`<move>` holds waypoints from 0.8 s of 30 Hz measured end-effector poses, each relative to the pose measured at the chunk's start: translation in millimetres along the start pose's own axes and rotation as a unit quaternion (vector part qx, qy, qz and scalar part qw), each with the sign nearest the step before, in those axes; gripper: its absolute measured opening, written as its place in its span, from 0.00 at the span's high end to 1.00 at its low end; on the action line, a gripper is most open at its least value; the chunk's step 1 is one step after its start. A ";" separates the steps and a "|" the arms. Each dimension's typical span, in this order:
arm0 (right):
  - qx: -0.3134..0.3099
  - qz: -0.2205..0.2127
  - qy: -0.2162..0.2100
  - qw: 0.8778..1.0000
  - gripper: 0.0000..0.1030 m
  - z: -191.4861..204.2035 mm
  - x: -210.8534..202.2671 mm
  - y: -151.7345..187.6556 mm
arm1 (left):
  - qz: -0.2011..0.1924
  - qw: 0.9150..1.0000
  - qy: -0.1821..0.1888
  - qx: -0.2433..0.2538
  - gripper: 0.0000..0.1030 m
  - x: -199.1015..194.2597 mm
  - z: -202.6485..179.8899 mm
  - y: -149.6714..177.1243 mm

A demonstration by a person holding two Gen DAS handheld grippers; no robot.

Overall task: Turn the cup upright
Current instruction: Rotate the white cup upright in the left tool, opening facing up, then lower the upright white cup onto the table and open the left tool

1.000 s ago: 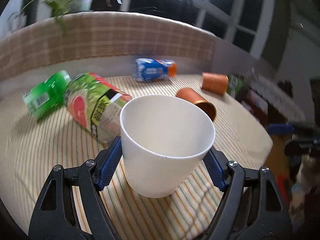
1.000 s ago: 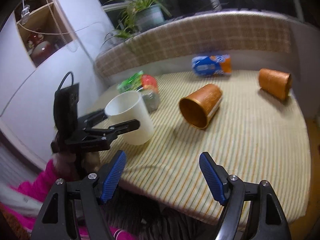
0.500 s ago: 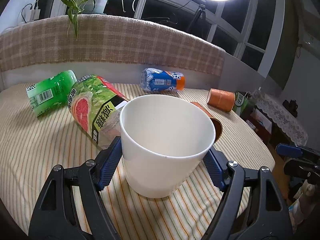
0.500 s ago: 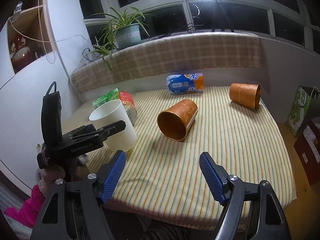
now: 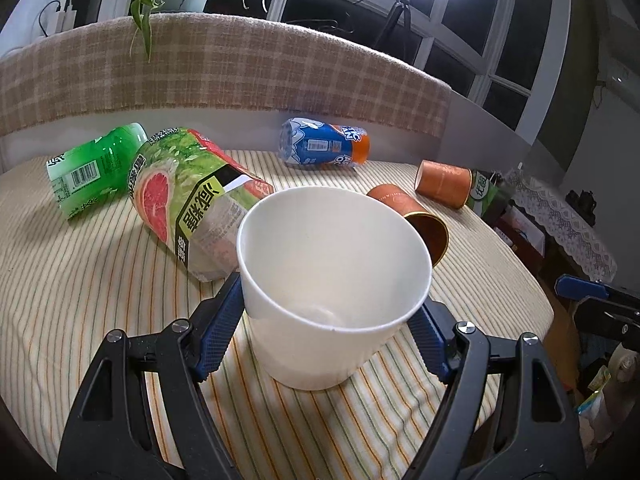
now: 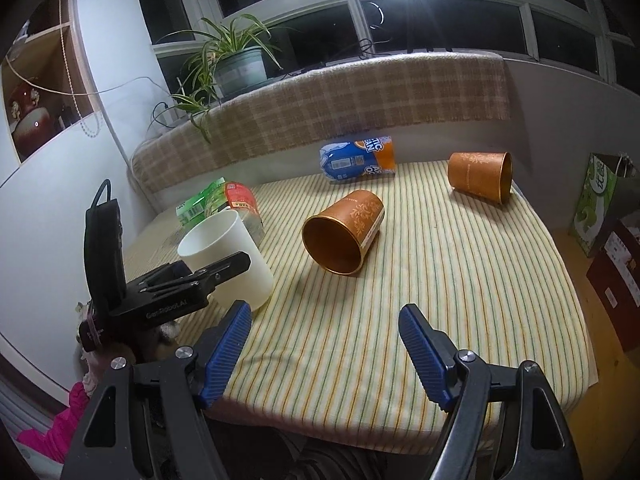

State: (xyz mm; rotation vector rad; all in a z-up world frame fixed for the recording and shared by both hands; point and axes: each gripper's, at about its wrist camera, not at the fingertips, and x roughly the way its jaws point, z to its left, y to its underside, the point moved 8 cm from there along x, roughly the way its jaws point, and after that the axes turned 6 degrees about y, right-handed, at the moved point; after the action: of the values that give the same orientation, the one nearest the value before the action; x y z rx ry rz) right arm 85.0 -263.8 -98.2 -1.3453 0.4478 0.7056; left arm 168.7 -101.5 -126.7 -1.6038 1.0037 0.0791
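Both tongs are over the striped table (image 6: 460, 272). Left gripper (image 5: 328, 332) has its blue pads (image 5: 218, 330) pressed on the two sides of the white cup (image 5: 332, 280), which stands upright with its mouth up and its base on the cloth. Just behind the cup, to the left, lies a grapefruit bottle (image 5: 188, 200), and further left a green bottle (image 5: 90, 170). Right gripper (image 6: 326, 354) is wide open and holds nothing. Ahead of it a copper cup (image 6: 346, 232) lies on its side, mouth toward the camera. A second copper cup (image 6: 478, 176) lies further away to the right, near a blue bottle (image 6: 358, 158).
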 end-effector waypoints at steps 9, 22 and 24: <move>0.000 -0.003 -0.006 1.000 0.23 2.6 -2.6 -0.4 | 0.004 1.000 -0.001 0.009 0.23 -4.9 -1.4 3.6; -0.002 -0.006 -0.014 1.000 0.23 4.0 -8.6 1.2 | 0.029 1.000 0.008 0.004 0.13 -3.9 -3.7 15.0; -0.001 -0.006 -0.016 1.000 0.23 3.8 -9.5 1.4 | 0.031 1.000 0.005 0.005 0.13 -8.3 -2.6 18.1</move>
State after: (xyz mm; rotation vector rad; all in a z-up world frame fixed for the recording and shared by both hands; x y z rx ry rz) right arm 76.9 -261.9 -92.2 -1.3353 0.4135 0.7158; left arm 150.9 -98.1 -135.3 -1.5658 1.0599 0.1074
